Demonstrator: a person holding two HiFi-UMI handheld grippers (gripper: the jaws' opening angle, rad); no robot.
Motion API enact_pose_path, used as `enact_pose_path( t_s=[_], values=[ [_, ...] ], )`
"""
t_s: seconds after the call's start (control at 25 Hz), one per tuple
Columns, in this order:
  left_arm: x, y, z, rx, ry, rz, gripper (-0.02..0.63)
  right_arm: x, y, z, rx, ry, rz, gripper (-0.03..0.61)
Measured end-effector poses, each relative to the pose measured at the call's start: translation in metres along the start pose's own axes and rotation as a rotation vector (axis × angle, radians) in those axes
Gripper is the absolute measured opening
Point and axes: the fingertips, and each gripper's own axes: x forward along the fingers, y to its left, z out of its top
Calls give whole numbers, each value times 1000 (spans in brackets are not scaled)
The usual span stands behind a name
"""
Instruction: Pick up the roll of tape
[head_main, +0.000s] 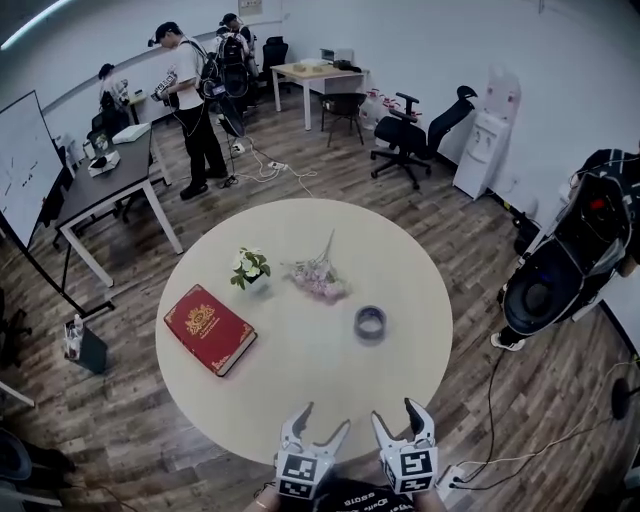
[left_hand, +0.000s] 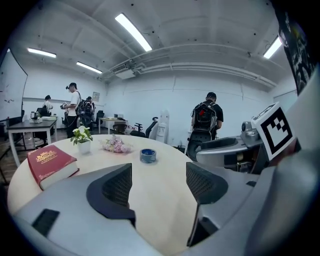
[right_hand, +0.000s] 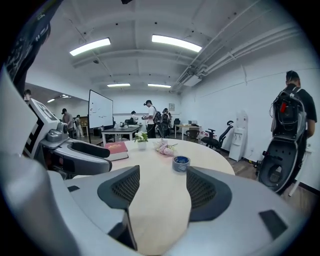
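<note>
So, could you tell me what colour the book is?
The book is red with gold decoration, clearest in the head view.

Pale cream table (head_main: 300, 225), red book (head_main: 209, 328) with gold pattern on the left, blue-grey roll of tape (head_main: 370, 322) on the right, white flowers (head_main: 250, 267) with green leaves, pink flowers (head_main: 318, 279) beside them, black-and-white squares on the near white left gripper (head_main: 325, 418) and right gripper (head_main: 396, 410), brown wood floor (head_main: 520, 400)

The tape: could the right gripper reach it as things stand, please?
Probably yes: the right gripper is open and empty at the table edge, with only bare tabletop between it and the tape.
</note>
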Motion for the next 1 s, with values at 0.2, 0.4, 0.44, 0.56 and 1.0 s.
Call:
enact_pose_path(
  t_s=[0.2, 0.4, 0.44, 0.56, 1.0],
  values=[
    [4, 26, -2, 20, 15, -12, 351, 23, -5, 4, 54, 13, -38, 295],
    [3, 45, 0, 4, 10, 16, 351, 51, -27, 23, 88, 24, -45, 295],
    [3, 47, 0, 1, 13, 21, 351, 59, -33, 28, 89, 33, -39, 295],
    [2, 52, -2, -12, 26, 41, 351, 83, -55, 44, 90, 60, -26, 295],
    [2, 71, 5, -62, 28, 154, 351, 185, -95, 71, -19, 193, 85, 276]
  ],
)
